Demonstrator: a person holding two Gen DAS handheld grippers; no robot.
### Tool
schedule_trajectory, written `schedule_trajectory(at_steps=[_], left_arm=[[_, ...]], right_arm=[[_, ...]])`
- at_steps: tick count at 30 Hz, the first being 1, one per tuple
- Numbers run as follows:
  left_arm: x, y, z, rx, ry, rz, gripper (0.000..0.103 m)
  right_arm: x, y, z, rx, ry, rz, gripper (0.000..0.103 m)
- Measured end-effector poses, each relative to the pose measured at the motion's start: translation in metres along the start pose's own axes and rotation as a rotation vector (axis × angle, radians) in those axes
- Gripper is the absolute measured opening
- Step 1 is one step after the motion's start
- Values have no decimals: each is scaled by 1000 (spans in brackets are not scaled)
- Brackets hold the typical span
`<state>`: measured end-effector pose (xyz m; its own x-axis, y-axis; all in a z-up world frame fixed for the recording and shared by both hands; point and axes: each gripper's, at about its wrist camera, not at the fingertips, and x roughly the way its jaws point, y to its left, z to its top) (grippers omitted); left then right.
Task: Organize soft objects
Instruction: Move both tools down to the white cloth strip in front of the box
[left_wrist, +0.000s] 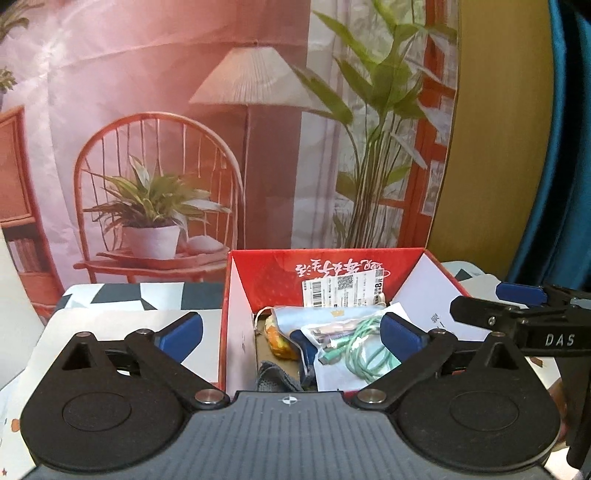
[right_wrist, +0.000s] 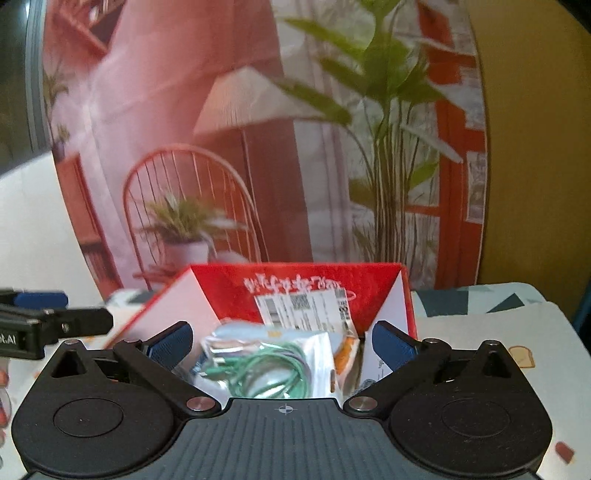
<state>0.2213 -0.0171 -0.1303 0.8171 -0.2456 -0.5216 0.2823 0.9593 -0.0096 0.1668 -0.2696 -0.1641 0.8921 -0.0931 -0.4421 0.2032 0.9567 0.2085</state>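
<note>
Printed backdrop of lamp and plants behind a patterned counter (left_wrist: 110, 291). Left gripper (left_wrist: 291, 332) and right gripper (right_wrist: 282, 343): jaws spread wide, nothing between the pads, both above the near edge of the red box (left_wrist: 236, 295). Inside lie a bagged green cable (left_wrist: 369, 347), a pale blue cloth (left_wrist: 314, 317) and an orange item (left_wrist: 282, 343), loosely heaped. Risk, as judged: a descending jaw could catch the box wall and shift it. Box floor and lower items are hidden; the right view is blurred.

blur: right view | hidden: red box (right_wrist: 295, 280) floor, under clutter
</note>
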Motion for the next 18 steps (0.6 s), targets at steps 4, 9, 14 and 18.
schedule_trajectory(at_steps=[4,9,14,18], left_arm=[[-15,-4,-13,7,-9,10,103],[-27,-2,-34,-9,16,11,103],[-38,-2,-56,-23,44,7,103],[-45,-4,-72,-23,58,13,103]], right_arm=[[-18,-2,-8,7,-18,9,103],[-36,-5,-23,20,-24,6,103],[-51,-6,-42,25,-18,25,103],[-59,-6,-57,37,-17,6,103]])
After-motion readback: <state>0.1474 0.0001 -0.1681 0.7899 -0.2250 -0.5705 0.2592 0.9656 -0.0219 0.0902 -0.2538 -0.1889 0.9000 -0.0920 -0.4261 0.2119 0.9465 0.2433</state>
